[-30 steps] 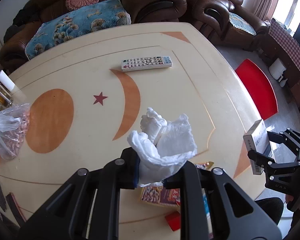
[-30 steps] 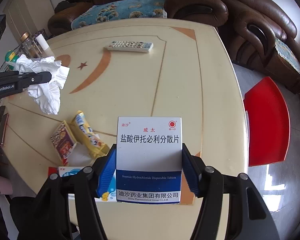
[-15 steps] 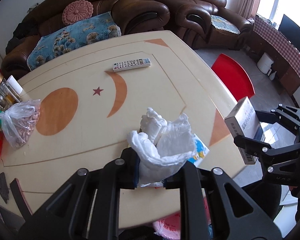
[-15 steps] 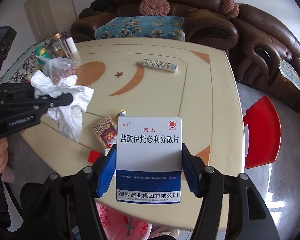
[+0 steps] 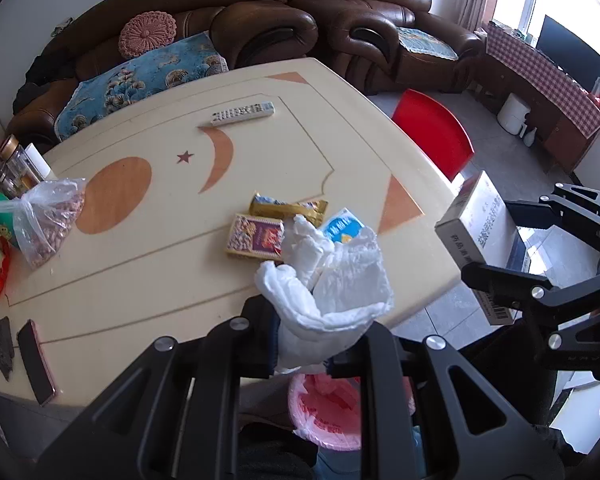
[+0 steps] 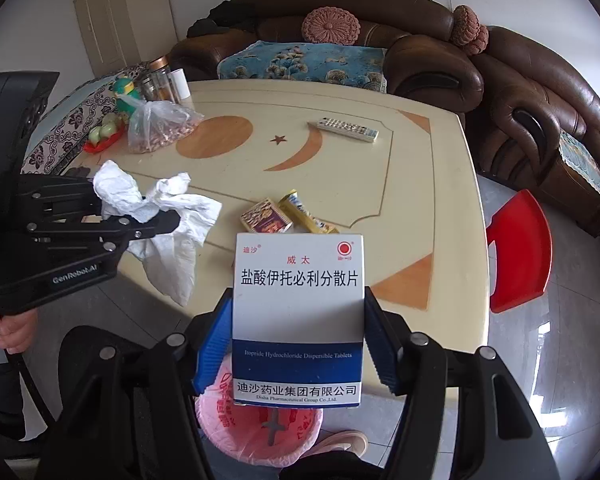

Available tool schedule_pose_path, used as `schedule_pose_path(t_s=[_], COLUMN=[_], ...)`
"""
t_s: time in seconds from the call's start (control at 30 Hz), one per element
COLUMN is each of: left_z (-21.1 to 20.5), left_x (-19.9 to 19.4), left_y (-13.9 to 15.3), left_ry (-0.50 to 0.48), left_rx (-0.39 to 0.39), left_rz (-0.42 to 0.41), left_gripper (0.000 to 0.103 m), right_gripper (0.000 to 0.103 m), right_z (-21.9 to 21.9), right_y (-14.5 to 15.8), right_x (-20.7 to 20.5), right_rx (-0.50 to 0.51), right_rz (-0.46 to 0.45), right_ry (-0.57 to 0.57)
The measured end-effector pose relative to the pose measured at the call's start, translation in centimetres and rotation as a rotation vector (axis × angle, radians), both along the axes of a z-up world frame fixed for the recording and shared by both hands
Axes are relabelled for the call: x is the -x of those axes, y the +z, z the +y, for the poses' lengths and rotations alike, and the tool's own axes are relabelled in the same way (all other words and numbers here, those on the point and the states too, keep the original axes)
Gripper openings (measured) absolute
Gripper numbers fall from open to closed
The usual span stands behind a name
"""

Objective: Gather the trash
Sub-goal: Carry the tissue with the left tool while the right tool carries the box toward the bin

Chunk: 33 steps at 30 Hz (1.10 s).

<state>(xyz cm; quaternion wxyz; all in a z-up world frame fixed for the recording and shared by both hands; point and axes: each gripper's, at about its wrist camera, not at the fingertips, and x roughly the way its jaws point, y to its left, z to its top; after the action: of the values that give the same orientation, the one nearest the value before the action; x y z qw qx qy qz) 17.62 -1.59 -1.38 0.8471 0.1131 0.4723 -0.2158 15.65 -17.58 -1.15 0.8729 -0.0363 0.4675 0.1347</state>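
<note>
My left gripper is shut on a crumpled white tissue, held just off the table's near edge above a bin lined with a pink bag. My right gripper is shut on a white and blue medicine box, also over the pink-lined bin. The tissue and left gripper show at left in the right wrist view; the box shows at right in the left wrist view. A snack box, a gold wrapper and a blue packet lie on the table.
The cream table also holds a remote, a bag of nuts, jars and a phone. A red stool stands right of the table, a brown sofa behind it.
Both grippers have pulled back and up from the table to its near edge, each keeping its hold. The pink-lined bin has come into view below them.
</note>
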Motion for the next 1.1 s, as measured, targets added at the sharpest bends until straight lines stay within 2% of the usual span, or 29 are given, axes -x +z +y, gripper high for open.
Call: schedule_pose_path(t_s=[0.2,0.47,0.6,0.87,1.1], left_z=[-0.2,0.5,0.8,1.2,0.8], left_x=[2.8,5.6,6.6,7.9,8.9], left_y=[-1.1,-4.6,-6.9,-11.4,-16.1], left_ry=[-0.016,-0.023,-0.023,0.011,0.007], left_rx=[0.008,0.007,-0.008,-0.046,-0.048], left_rz=[0.011,0.069,0.116,0.155,0.236], left_gripper=[0.017,0.017,0.017,0.017,0.017], right_gripper=[0.060,0.060,0.060,0.060,0.060], right_z=[0.8,1.5,2.0,2.5,3.0], right_y=[-0.8,-4.5,-6.7,-11.2,-15.5], right_x=[2.9,5.7,6.5,7.5,8.1], right_rx=[-0.008,0.000,-0.004,-0.011,0.000], right_rz=[0.018,0.090,0.137,0.208,0.275], right_ry=[0.016,0.032,0.040,0.038,0.037])
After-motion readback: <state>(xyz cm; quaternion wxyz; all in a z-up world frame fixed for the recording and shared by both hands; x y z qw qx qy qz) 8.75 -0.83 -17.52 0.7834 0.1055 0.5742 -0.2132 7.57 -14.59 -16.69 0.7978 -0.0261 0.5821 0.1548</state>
